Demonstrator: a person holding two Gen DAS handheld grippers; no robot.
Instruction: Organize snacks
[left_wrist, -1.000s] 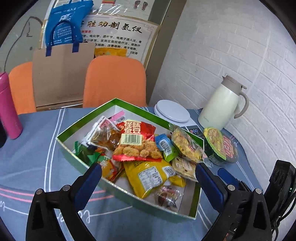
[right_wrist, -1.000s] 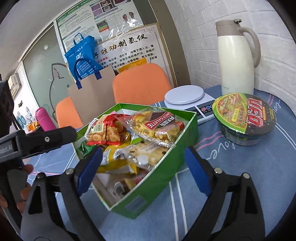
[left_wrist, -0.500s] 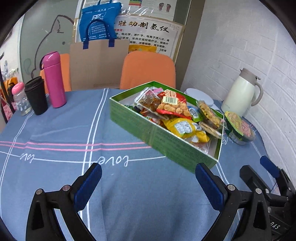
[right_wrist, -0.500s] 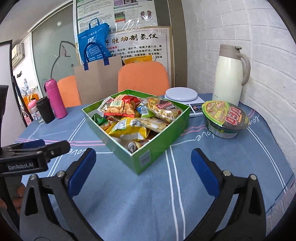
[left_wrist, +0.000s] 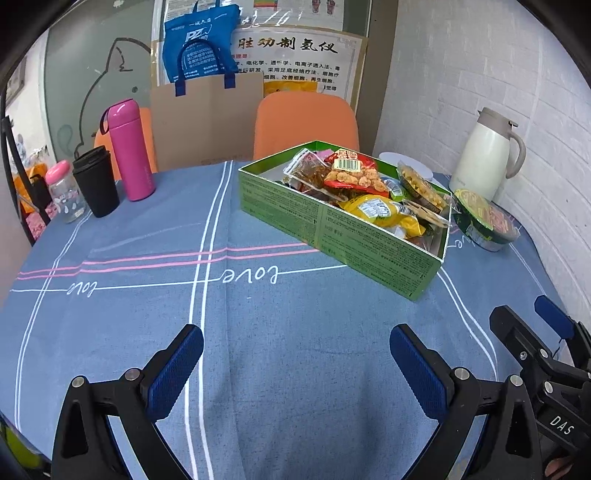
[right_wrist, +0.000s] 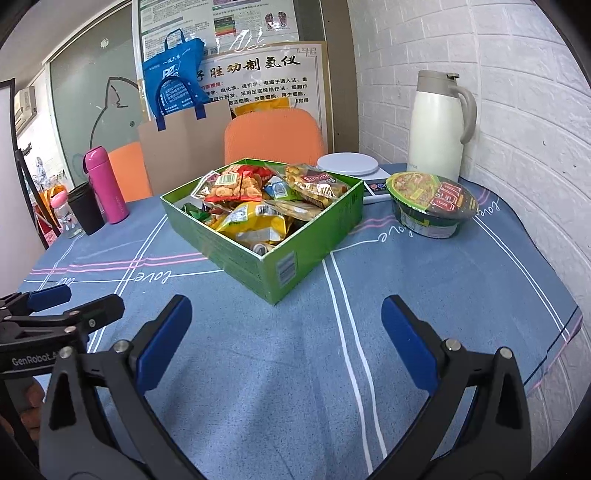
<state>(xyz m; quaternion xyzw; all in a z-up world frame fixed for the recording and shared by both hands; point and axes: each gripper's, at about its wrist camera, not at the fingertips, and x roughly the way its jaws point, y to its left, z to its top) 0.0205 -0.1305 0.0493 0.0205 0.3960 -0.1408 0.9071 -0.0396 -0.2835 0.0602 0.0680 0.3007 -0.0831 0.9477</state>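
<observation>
**Inspector:** Your left tongs hang above bare blue cloth on the worktop, spread wide and grasping nothing. Your right tongs are likewise released and empty, low over the near edge. Neither set touches the cloth or any item.

**Operator:** And the snacks?

**Inspector:** They sit in the green box, which rests on the worktop well ahead of both your tongs, one corner turned toward your right side. The box is open-topped and heaped. You have a red packet with a barcode label on top toward the rear, a yellow packet nearer the front, and a clear packet of biscuits leaning over the right-hand wall. Small green-wrapped pieces lie at the left inside wall.

**Operator:** Anything outside the box?

**Inspector:** One item: the instant noodle bowl, sealed, stands to the right of the box, apart from it. Behind it you have a white kitchen scale and a cream jug by the brick wall. On the far left stand a pink flask, a black cup and a small pink-capped bottle, grouped close. Fingers show behind your left tongs in the right view.
</observation>
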